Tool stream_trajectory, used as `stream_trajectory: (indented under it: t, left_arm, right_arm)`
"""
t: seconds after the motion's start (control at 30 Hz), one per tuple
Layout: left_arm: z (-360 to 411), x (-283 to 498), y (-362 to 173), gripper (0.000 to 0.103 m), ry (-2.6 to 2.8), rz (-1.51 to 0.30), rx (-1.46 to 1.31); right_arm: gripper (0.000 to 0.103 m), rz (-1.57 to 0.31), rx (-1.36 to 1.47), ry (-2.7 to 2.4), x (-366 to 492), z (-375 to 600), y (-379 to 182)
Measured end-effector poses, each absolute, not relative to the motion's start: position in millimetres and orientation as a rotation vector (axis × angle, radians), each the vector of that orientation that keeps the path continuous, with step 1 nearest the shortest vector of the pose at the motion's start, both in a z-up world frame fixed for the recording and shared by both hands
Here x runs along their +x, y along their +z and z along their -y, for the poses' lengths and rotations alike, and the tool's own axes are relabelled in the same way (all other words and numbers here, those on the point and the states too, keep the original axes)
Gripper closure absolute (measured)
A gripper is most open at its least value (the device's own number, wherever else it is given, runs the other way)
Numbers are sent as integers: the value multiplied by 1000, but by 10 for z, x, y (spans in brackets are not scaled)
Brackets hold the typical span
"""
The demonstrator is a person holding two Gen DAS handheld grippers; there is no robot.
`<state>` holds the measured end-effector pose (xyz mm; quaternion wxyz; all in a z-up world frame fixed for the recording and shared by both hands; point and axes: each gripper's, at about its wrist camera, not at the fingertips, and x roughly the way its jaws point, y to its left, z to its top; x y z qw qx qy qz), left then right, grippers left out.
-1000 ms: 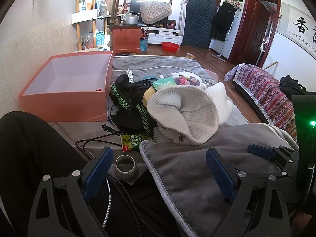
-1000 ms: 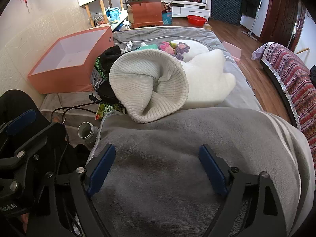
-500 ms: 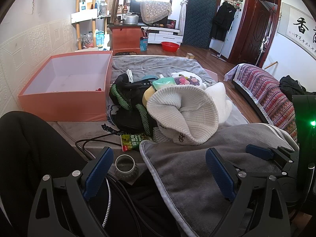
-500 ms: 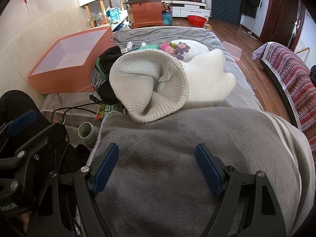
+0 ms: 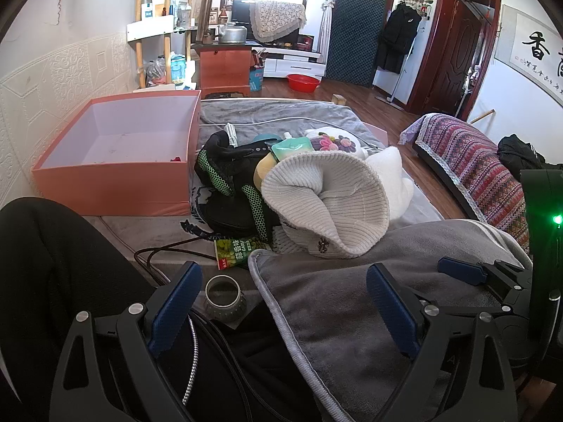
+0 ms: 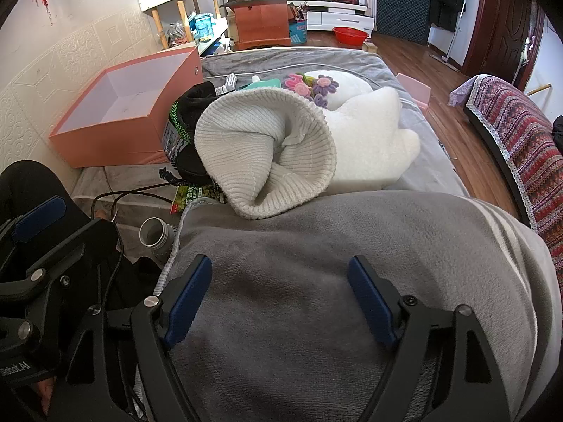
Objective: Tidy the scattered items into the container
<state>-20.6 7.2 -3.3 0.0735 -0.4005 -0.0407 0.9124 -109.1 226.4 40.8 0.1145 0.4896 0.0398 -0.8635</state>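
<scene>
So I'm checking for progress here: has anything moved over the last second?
Only the right gripper changed: its jaws narrowed slightly above the grey blanket, holding nothing. The left gripper, knit hat and pink box stayed put.

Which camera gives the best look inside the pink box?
The left wrist view: the box faces it, showing the floor and all the inner walls. The right wrist view catches the box from the side; its near wall hides some floor.

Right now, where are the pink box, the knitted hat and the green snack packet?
Pink box [image 5: 116,183], left wrist view, front wall.
Knitted hat [image 6: 246,140], right wrist view, ribbed outer side.
Snack packet [image 5: 234,250], left wrist view, printed face.
</scene>
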Motion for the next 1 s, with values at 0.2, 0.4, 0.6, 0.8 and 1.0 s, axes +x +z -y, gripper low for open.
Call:
stream_trajectory:
  t: [0.2, 0.4, 0.6, 0.8, 1.0]
  left_arm:
    - [-71, -206, -32, 8, 2738, 122, -1203]
    - [-70, -207, -31, 8, 2737, 121, -1203]
    - [-71, -206, -29, 8, 2737, 121, -1202]
    - [-66, -191, -21, 8, 2742, 131, -1177]
    - [6, -171, 18, 8, 2759, 195, -1135]
  right_arm:
    - [23, -117, 1435, -2531, -1091, -2266, 409]
    - [23, -116, 1435, -2531, -1091, -2269, 408]
    - [23, -116, 1435, -2531, -1091, -2272, 408]
    - [23, -104, 1435, -2530, -1095, -2279, 406]
    - [28, -33, 1427, -2530, -1108, -2336, 420]
